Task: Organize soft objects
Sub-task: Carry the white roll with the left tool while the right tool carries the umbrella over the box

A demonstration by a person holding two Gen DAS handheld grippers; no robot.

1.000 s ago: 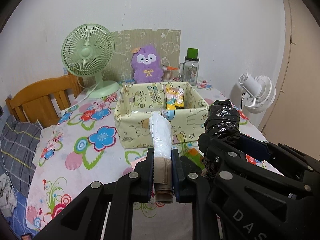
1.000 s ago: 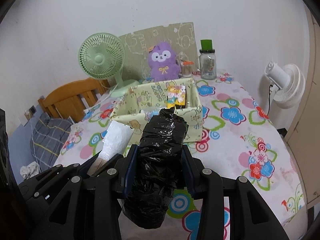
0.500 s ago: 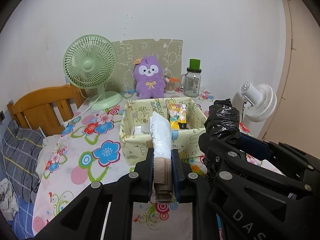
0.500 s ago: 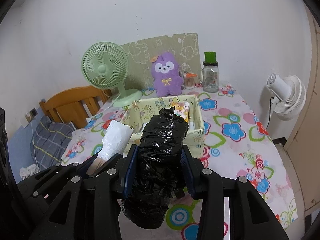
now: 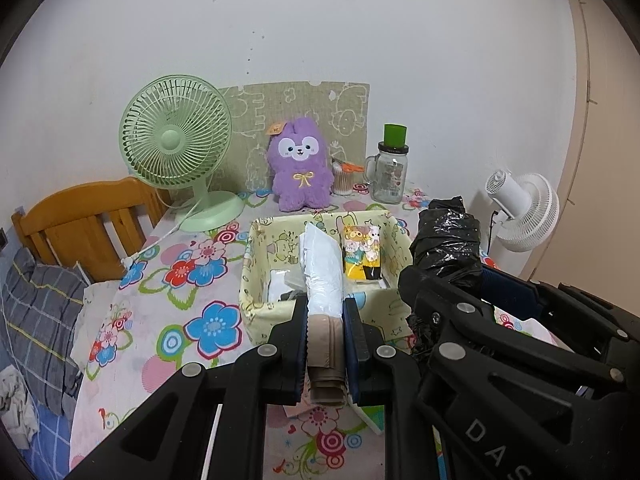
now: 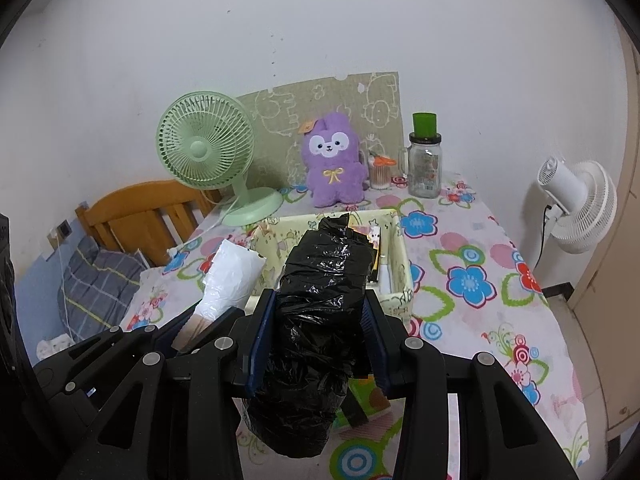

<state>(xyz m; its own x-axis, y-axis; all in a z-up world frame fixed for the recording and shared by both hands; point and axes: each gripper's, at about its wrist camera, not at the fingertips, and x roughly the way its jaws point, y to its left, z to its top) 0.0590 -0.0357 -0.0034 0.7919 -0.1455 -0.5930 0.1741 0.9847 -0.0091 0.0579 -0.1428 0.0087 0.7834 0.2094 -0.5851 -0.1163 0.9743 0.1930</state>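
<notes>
Gripping: left claw (image 5: 326, 320) white roll (image 5: 322, 276), right claw (image 6: 318, 320) black bundle (image 6: 320, 300).

White wall (image 5: 360, 32), wooden chair (image 5: 80, 220)

My right gripper (image 6: 318, 332) clamps a black plastic bundle (image 6: 316, 320) between its blue pads, above the flowered tablecloth (image 6: 472, 280). To its left, my left gripper (image 6: 208, 320) pinches a white plastic roll (image 6: 230, 276). Beyond both sits the pale yellow fabric box (image 6: 396, 252), then a purple plush (image 6: 334, 164), a green fan (image 6: 206, 148) and a glass jar (image 6: 425, 164).
</notes>
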